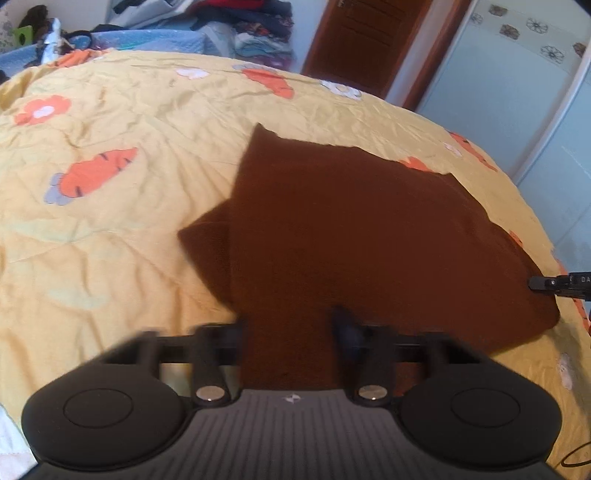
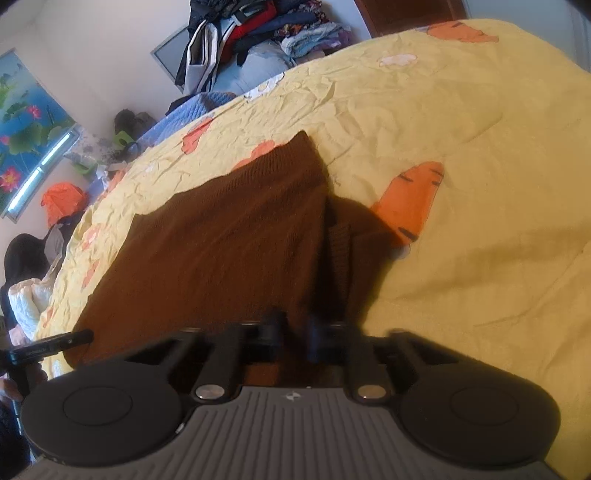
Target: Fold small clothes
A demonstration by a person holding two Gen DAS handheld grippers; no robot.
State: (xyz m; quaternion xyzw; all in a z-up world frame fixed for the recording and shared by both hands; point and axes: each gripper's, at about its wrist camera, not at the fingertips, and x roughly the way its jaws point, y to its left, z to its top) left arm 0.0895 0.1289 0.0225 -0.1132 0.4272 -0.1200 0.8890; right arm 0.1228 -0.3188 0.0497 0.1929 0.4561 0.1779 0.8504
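Note:
A brown knitted garment point(image 1: 351, 236) lies partly folded on a yellow bedspread with carrot prints point(image 1: 122, 229). A ribbed sleeve sticks out from under its left edge. My left gripper point(image 1: 288, 325) is at the garment's near edge. Brown cloth fills the whole gap between its blurred fingers, so it is shut on the cloth. In the right wrist view the same garment point(image 2: 221, 243) runs away from me, with a ribbed cuff point(image 2: 341, 254) beside its fold. My right gripper point(image 2: 295, 325) has its jaws close together on the garment's near edge. Each view shows the tip of the other gripper at the frame's side.
A pile of clothes point(image 2: 258, 33) lies past the far end of the bed, next to a blue quilt point(image 2: 192, 107). A wooden door point(image 1: 362, 40) and a pale wardrobe point(image 1: 517, 96) stand to the right. More bags and clothes point(image 2: 62, 199) lie to the left.

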